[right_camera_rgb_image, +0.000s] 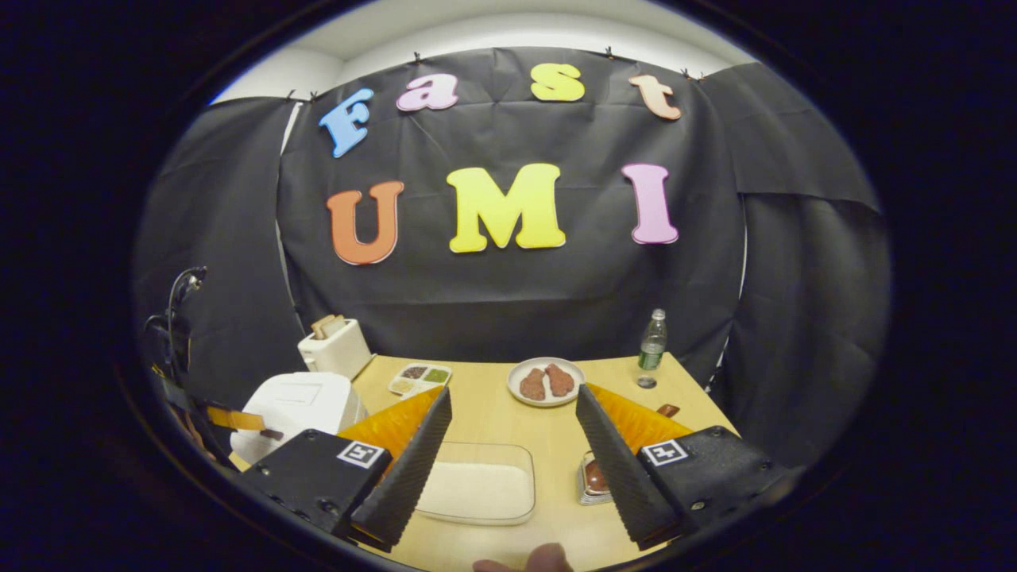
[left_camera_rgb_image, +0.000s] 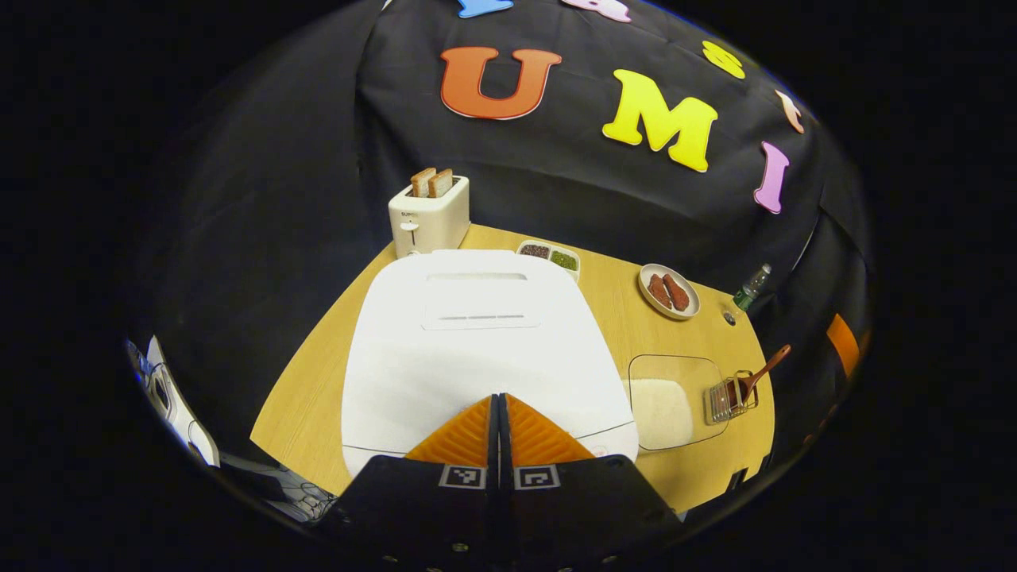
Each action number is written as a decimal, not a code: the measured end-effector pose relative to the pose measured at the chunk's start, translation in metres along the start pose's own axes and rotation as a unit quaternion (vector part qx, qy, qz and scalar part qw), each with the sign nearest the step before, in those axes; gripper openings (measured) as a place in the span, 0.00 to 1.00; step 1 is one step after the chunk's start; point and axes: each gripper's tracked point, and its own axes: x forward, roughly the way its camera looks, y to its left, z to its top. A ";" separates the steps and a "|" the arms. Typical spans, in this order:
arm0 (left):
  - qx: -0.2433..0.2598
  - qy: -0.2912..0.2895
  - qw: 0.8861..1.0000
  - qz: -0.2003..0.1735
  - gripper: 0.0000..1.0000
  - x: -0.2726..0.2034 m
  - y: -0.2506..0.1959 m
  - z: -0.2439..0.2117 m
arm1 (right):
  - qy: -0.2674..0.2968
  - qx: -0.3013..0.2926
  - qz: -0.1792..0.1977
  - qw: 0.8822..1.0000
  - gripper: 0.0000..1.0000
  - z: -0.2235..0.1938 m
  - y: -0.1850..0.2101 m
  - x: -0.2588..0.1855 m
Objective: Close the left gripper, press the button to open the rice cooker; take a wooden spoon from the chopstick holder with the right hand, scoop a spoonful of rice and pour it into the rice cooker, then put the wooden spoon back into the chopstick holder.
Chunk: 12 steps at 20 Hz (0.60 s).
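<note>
The white rice cooker (left_camera_rgb_image: 477,342) stands with its lid down in the left gripper view. My left gripper (left_camera_rgb_image: 499,399) is shut with nothing in it, its tips over the front of the lid. To the right lies a clear dish of rice (left_camera_rgb_image: 663,405), then the wire chopstick holder (left_camera_rgb_image: 727,400) with the wooden spoon (left_camera_rgb_image: 764,371) leaning out of it. In the right gripper view my right gripper (right_camera_rgb_image: 514,393) is open and holds nothing, above the rice dish (right_camera_rgb_image: 477,492). The holder (right_camera_rgb_image: 592,477) is half hidden behind its right finger. The cooker (right_camera_rgb_image: 298,409) sits to the left.
A toaster (left_camera_rgb_image: 429,214) with bread stands behind the cooker. A divided dish of beans (left_camera_rgb_image: 550,256), a plate of meat (left_camera_rgb_image: 669,291) and a bottle (left_camera_rgb_image: 751,287) line the table's far side. A person's fingertip (right_camera_rgb_image: 524,561) shows at the near edge.
</note>
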 end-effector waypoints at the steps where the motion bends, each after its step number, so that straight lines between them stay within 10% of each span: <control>1: 0.005 0.004 1.000 0.003 0.00 0.005 0.001 -0.001 | 0.004 0.003 -0.003 1.000 1.00 -0.001 -0.004 0.002; 12: -0.027 0.058 0.998 -0.006 0.00 0.013 0.000 -0.024 | 0.017 -0.002 -0.022 1.000 0.99 -0.011 -0.019 -0.003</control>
